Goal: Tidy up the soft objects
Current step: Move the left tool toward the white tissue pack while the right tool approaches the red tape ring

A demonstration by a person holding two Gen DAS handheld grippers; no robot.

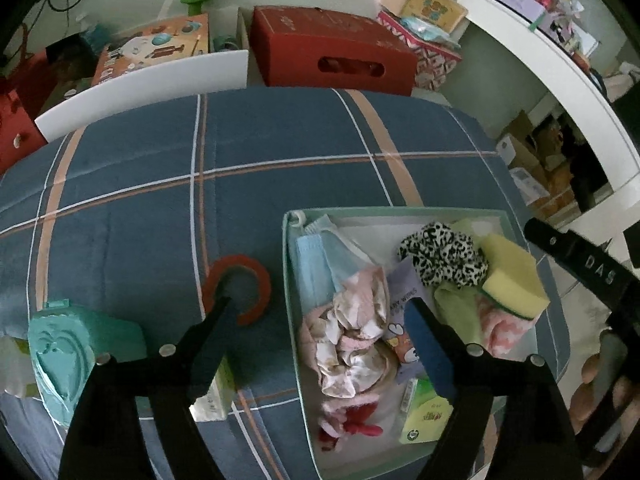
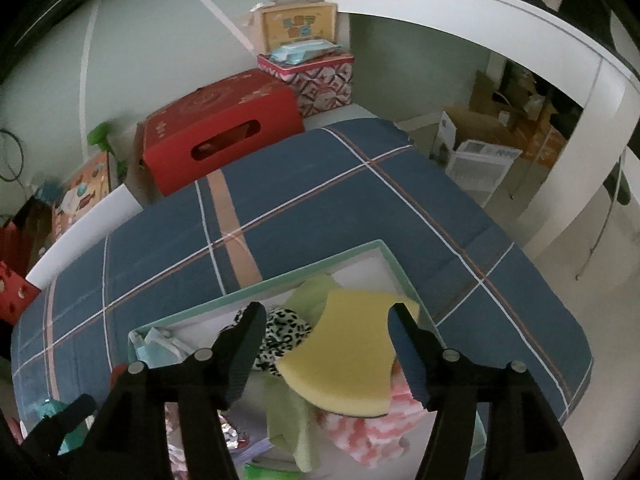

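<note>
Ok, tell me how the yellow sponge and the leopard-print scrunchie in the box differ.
The yellow sponge is one plain colour with a dark green scouring layer along its lower edge; the leopard-print scrunchie is spotted black on white. The sponge is a smooth, thick block with a curved waist; the scrunchie is a ruffled, bunched ring of fabric. The sponge lies tilted on top of other cloths. Both sit side by side in the box.

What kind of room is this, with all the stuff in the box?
Probably a bedroom or a spare room at home. The mint-edged box sits on a blue plaid quilt like a bed's, a white desk stands beside it, and gift boxes such as the red carton are stacked by the wall.
</note>
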